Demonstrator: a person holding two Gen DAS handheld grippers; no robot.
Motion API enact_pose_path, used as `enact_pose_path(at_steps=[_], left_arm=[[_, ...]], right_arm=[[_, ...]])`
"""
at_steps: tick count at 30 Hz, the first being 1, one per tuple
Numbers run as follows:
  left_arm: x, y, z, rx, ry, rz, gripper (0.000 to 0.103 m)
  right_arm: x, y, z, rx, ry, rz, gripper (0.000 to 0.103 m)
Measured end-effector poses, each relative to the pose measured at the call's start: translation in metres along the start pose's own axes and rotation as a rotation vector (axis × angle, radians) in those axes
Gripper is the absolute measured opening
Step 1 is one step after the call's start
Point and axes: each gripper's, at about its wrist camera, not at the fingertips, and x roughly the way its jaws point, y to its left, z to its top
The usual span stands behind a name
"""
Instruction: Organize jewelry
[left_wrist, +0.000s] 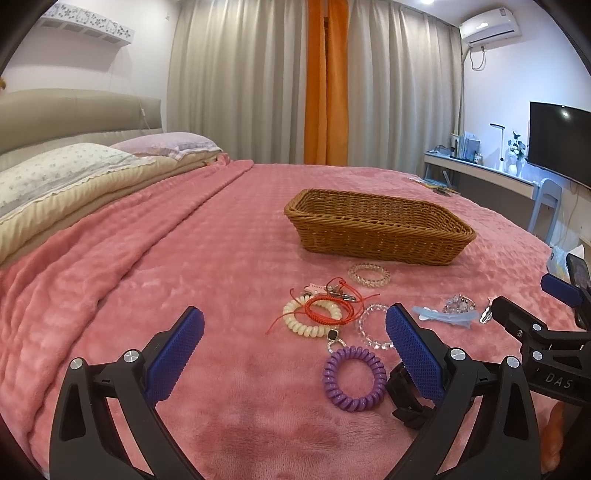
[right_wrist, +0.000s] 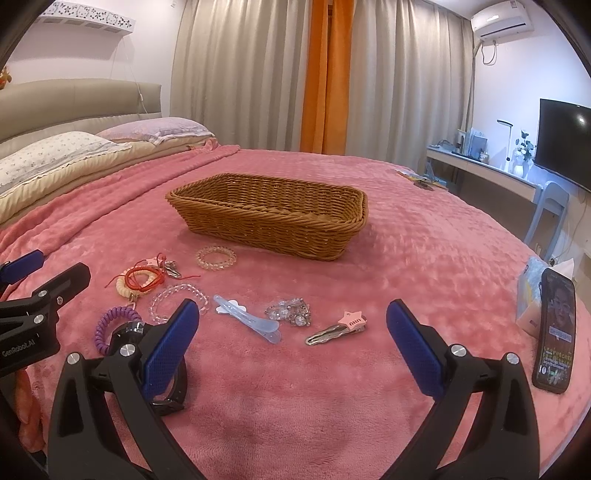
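Nothing sorted yet, by the look of it: basket (right_wrist: 266, 218) sits far-centre on the bed w/ no jewelry visible inside. All pieces lie near, in front of it: bracelets (right_wrist: 216, 257), purple coil (left_wrist: 354, 378), blue clip (right_wrist: 246, 318), star clip (right_wrist: 338, 328). Left gripper (left_wrist: 293, 354) and right gripper (right_wrist: 291, 349) both spread wide, holding nothing.

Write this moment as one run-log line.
left gripper: open, empty | right gripper: open, empty | basket: nothing seen inside | bracelets, hair ties, clips: on pink blanket
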Motion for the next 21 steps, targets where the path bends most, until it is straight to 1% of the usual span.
enact_pose_path(at_steps=[21], left_arm=[[0.0001,-0.0003,-0.0007,-0.003,0.002,-0.001,0.096]], right_arm=[[0.0,0.0002,0.0003,0.004,0.002,0.002,0.097]])
